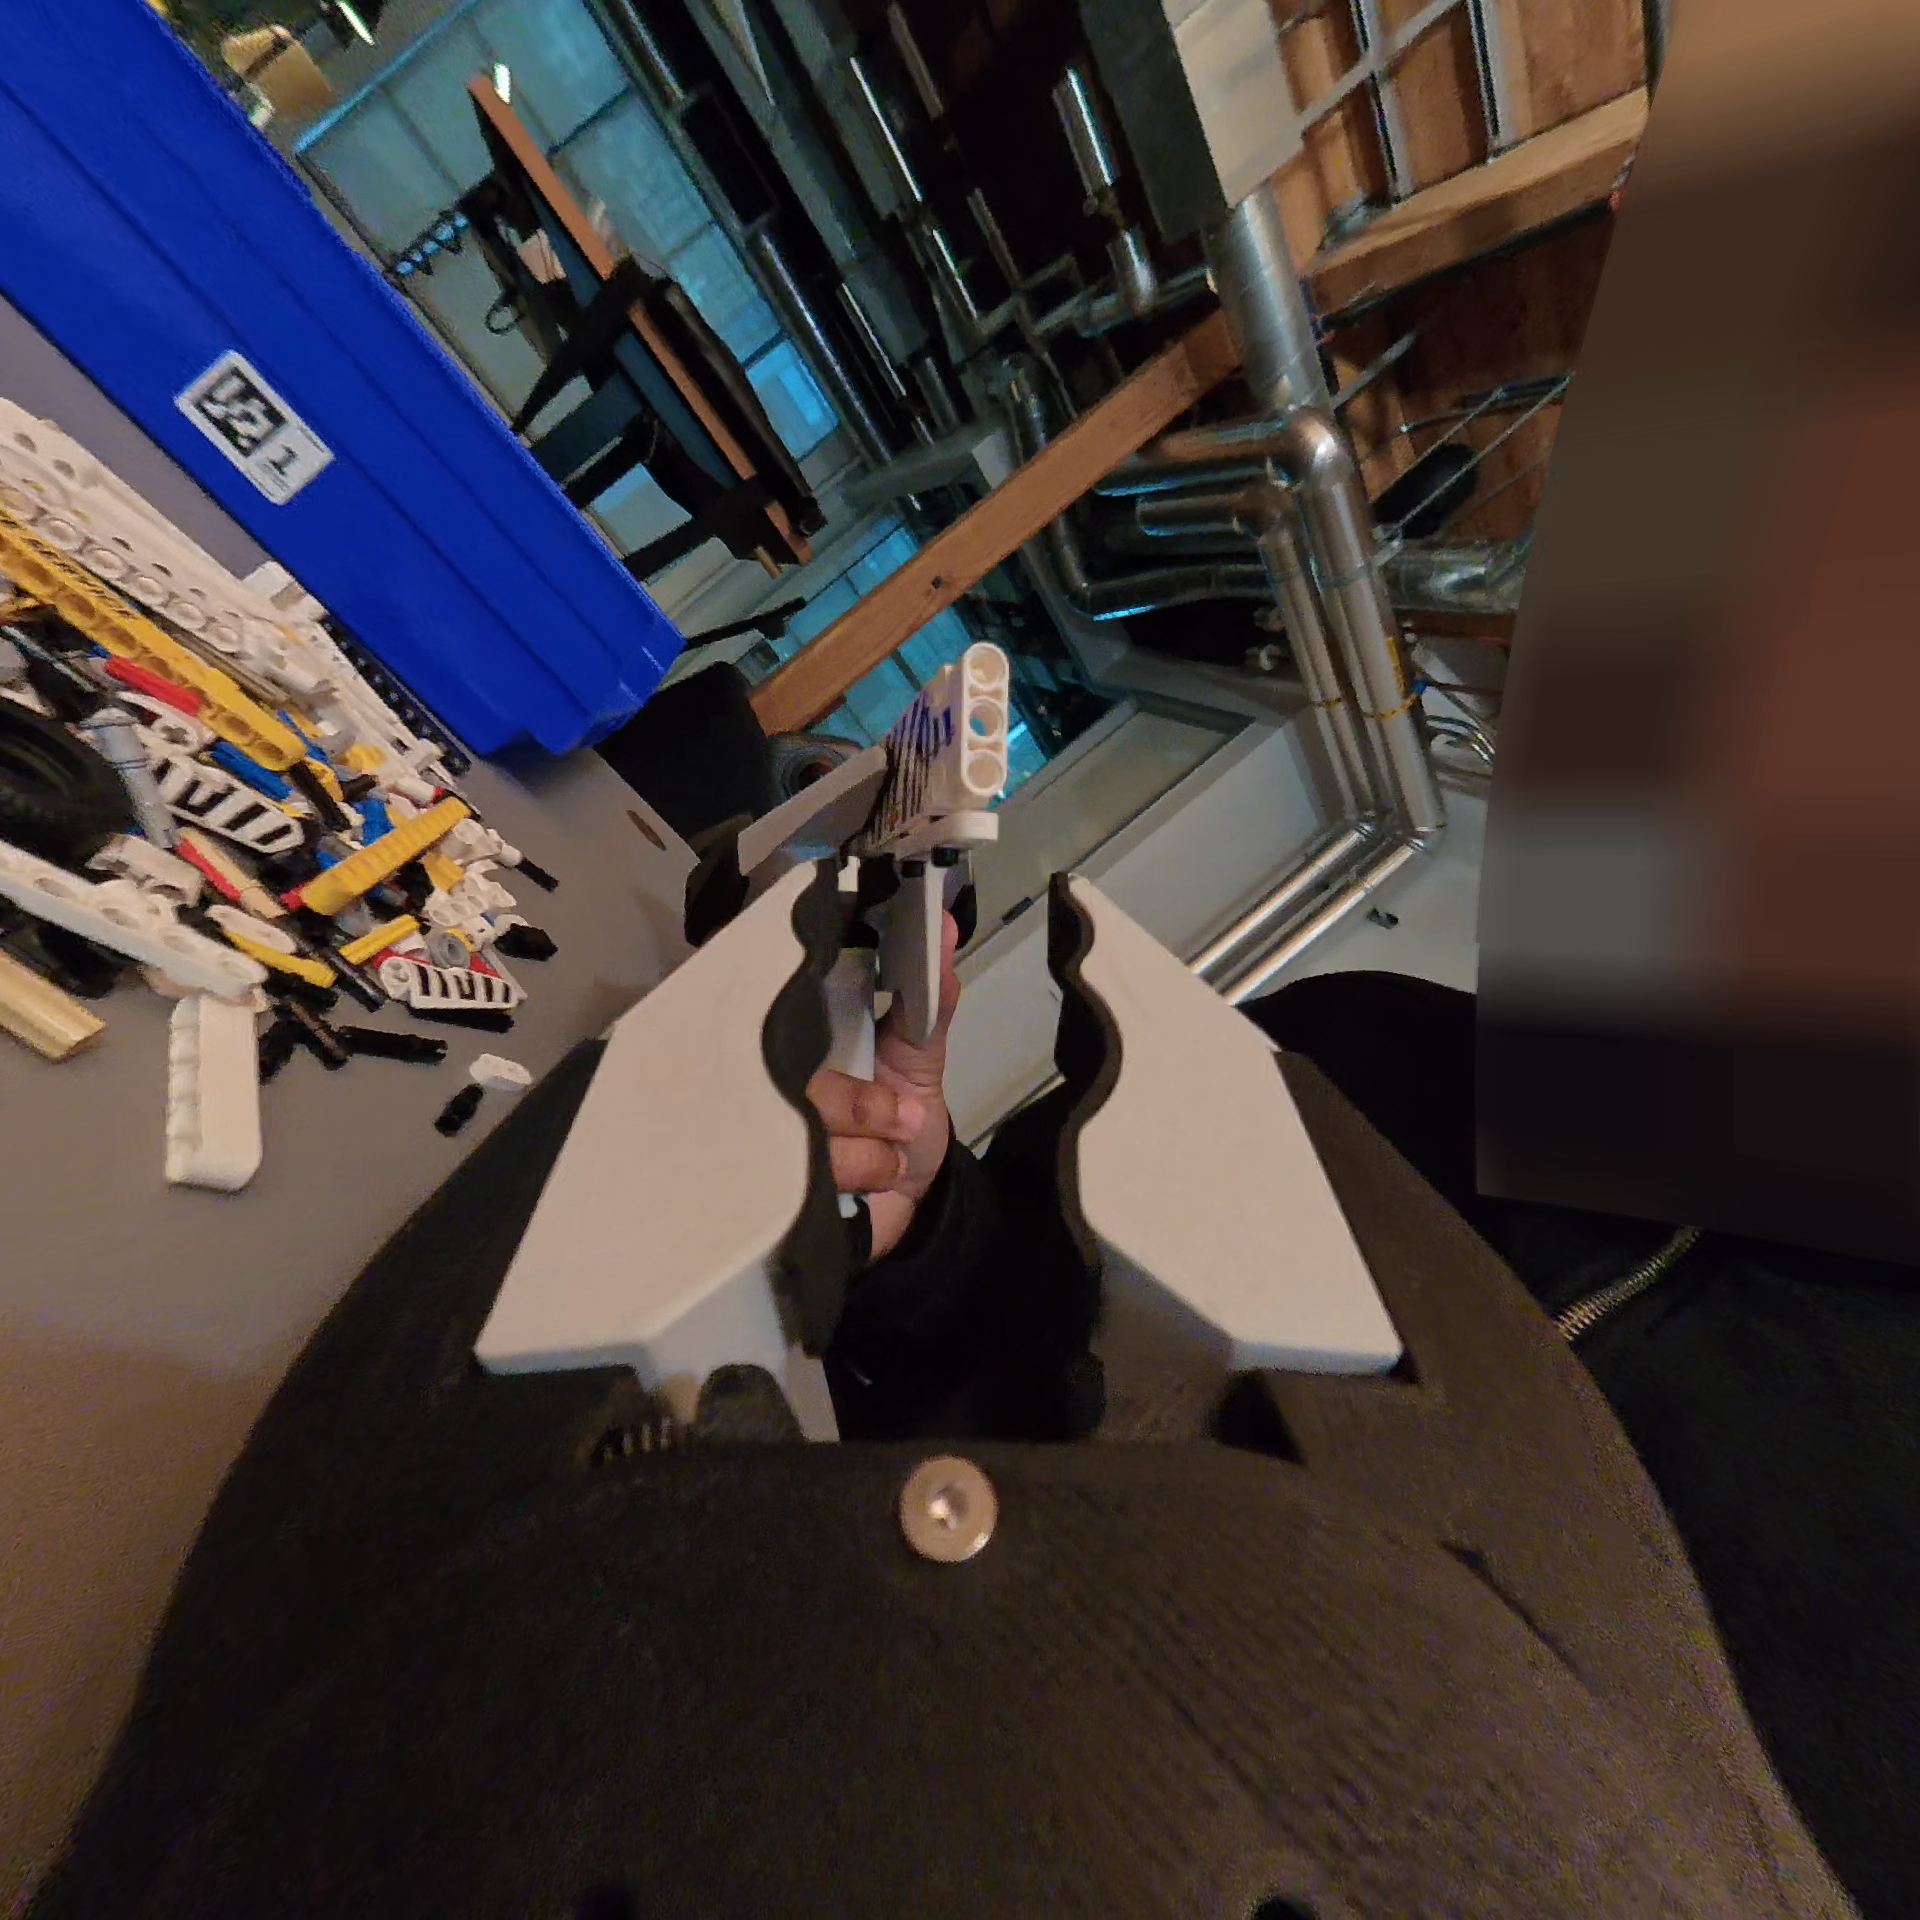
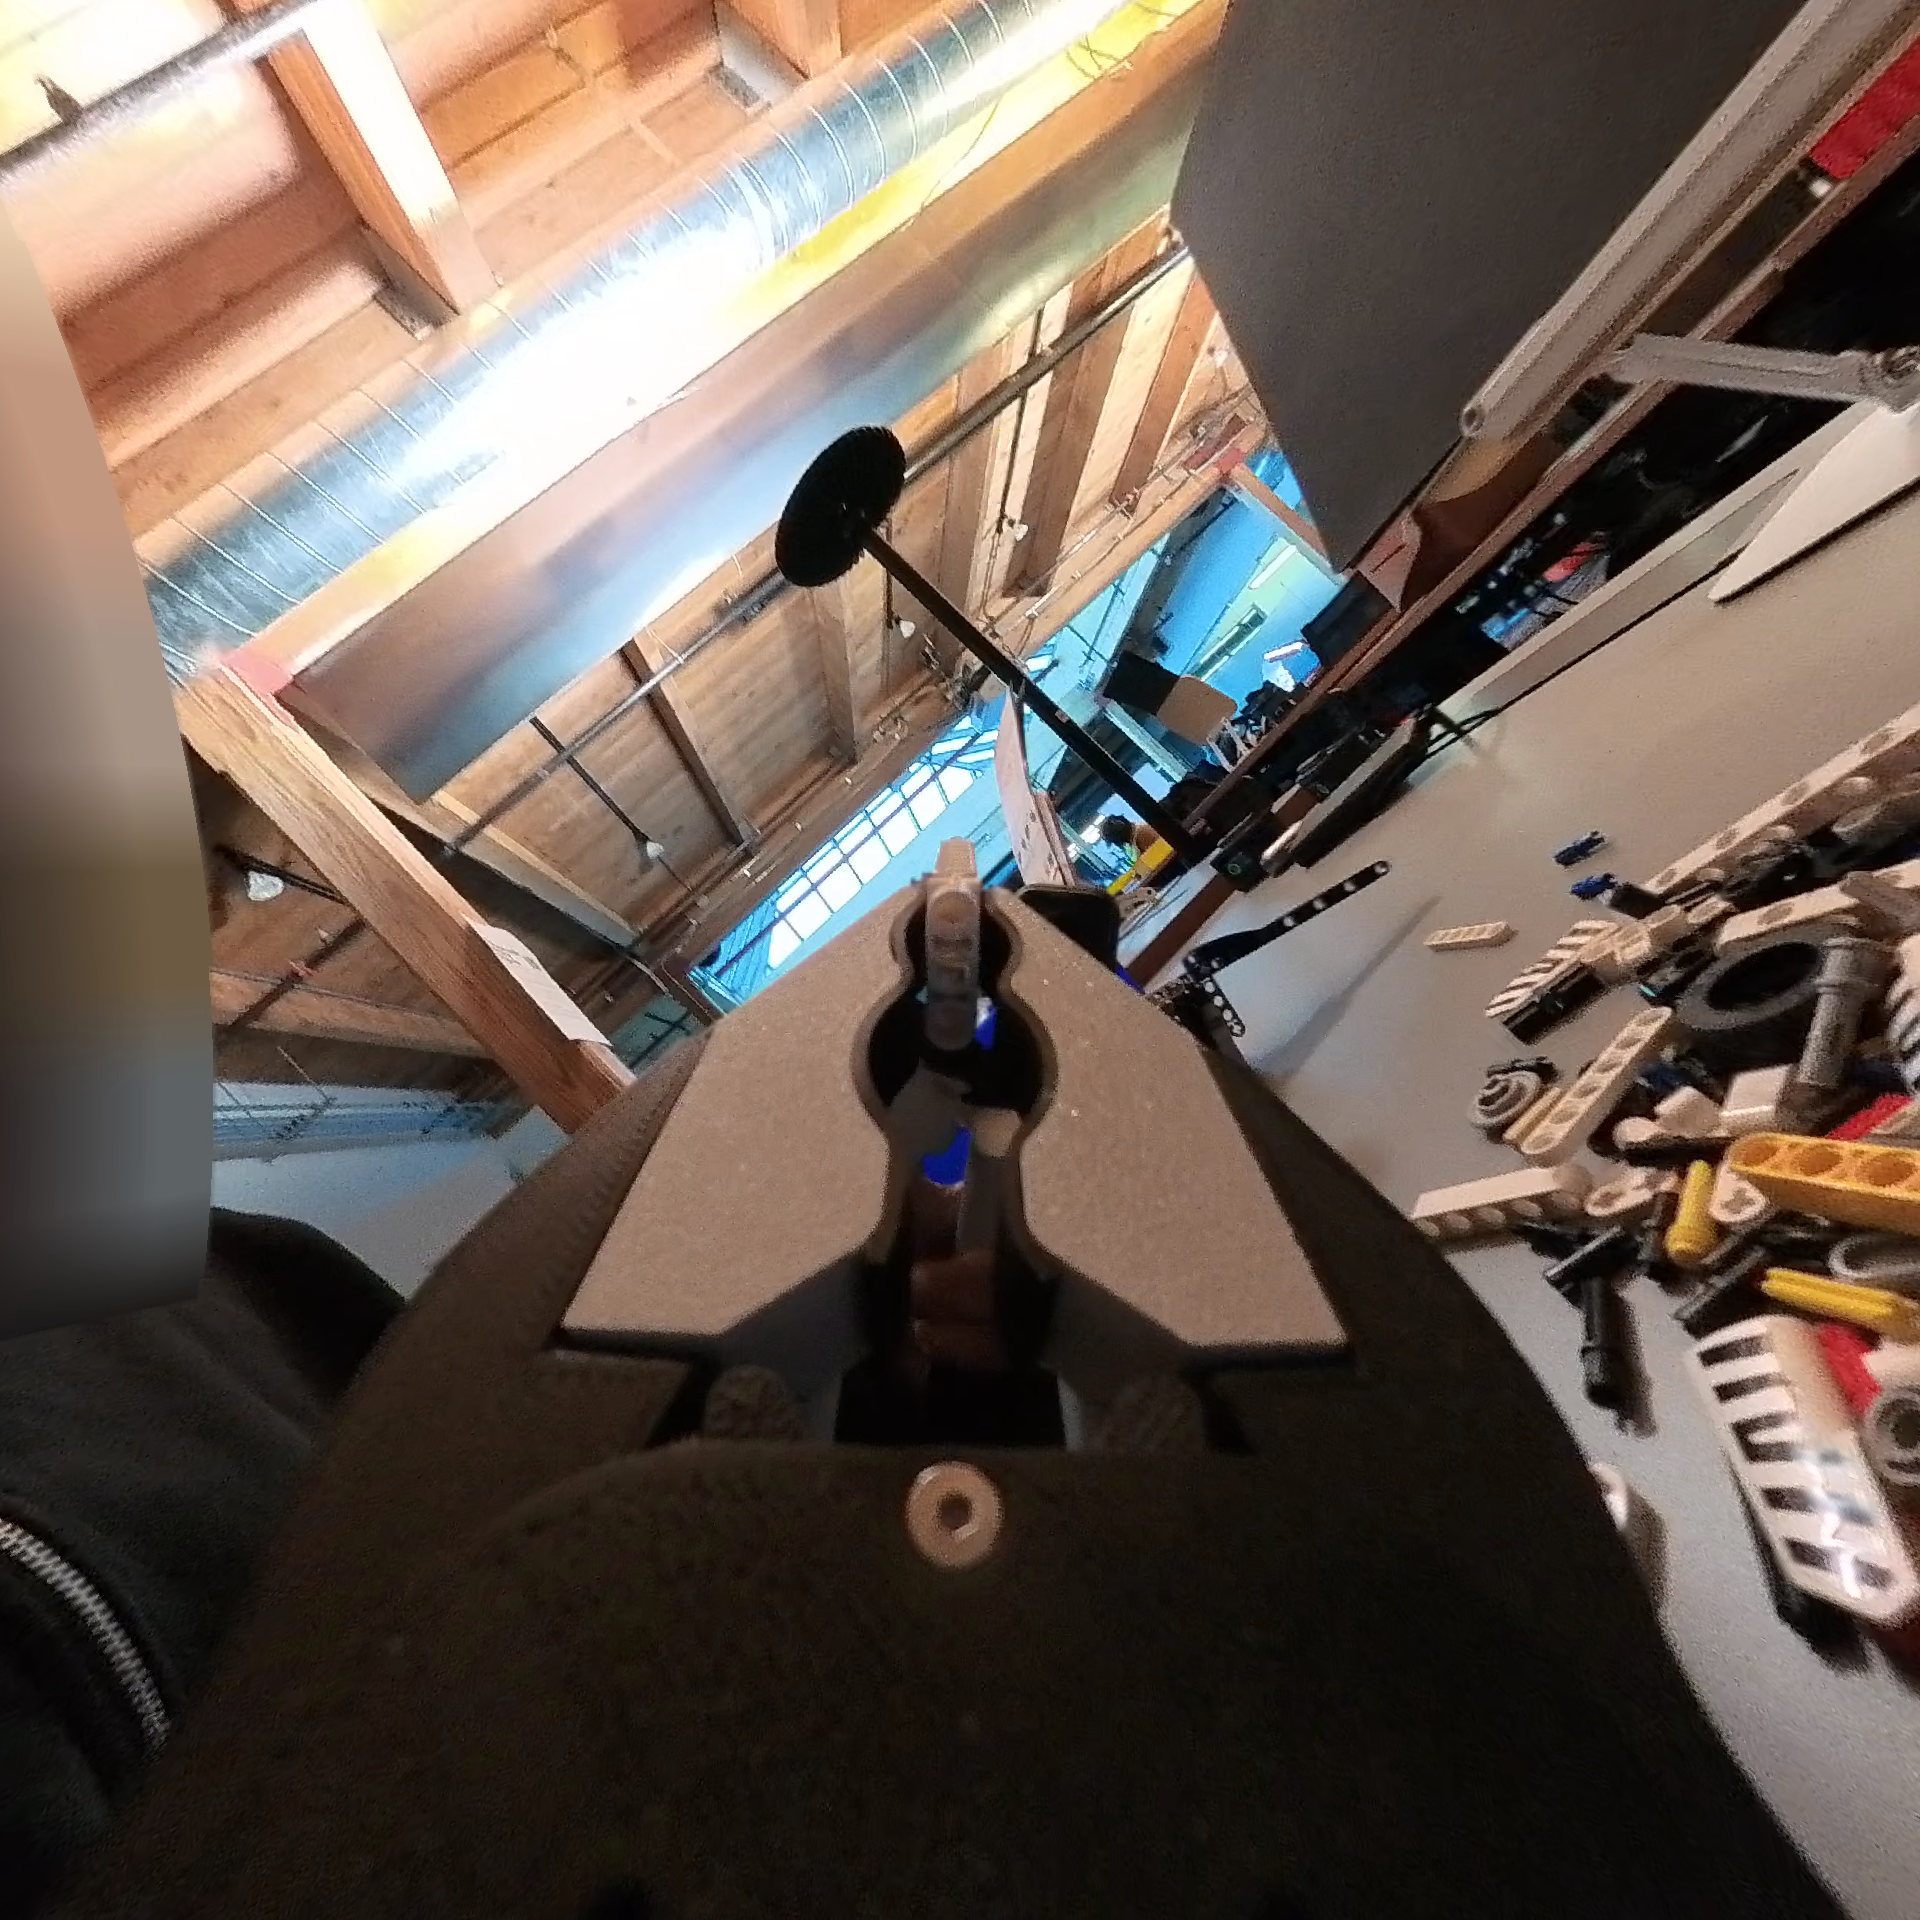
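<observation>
1. White toy-brick assembly (image 1: 940,779): a small build of a holed white beam and a striped panel, raised in the air above the bench (image 1: 582,831), between your two tools and well clear of the loose parts. Held up like this, it seems placed for you to reach it from both sides.

2. Your right gripper (image 2: 954,914): fingers clenched almost together on a narrow grey part (image 2: 954,940) of that assembly, which runs up through the scalloped gap and pokes out past the tips.

3. Your left gripper (image 1: 948,894): fingers (image 1: 1101,935) released, spread wide. The assembly sits just beyond the tips, nearer the left finger; neither finger presses it.

4. Heap of loose bricks (image 1: 208,779): white, yellow, black, blue and red pieces, left on the bench.

5. Blue bin (image 1: 312,343): far left, behind the heap.
</observation>
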The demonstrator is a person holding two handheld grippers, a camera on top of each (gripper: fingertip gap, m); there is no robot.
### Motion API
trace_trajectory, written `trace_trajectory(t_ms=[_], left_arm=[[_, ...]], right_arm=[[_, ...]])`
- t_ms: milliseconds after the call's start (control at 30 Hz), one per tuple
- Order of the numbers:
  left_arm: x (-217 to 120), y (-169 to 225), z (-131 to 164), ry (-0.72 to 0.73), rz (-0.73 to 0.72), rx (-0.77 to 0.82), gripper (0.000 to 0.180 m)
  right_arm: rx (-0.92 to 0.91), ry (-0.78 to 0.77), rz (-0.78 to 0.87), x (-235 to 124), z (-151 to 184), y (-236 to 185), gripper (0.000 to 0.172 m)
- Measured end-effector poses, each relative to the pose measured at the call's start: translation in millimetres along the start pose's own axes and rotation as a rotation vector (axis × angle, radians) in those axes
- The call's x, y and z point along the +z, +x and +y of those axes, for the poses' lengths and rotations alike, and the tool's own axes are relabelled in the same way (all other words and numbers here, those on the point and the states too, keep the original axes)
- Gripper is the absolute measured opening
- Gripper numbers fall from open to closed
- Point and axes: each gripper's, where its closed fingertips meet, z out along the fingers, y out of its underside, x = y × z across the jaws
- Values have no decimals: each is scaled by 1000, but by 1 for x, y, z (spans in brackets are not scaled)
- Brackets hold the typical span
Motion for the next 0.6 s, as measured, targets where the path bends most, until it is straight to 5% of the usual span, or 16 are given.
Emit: trace_trajectory(t_ms=[467, 600], left_arm=[[8, -13, 3, -14, -236, 296, 25], [-1, -9, -9, 54, -244, 326, 6]], right_arm=[[55, 14, 42, 0, -1, 11, 4], [74, -41, 23, 6, 9, 9, 4]])
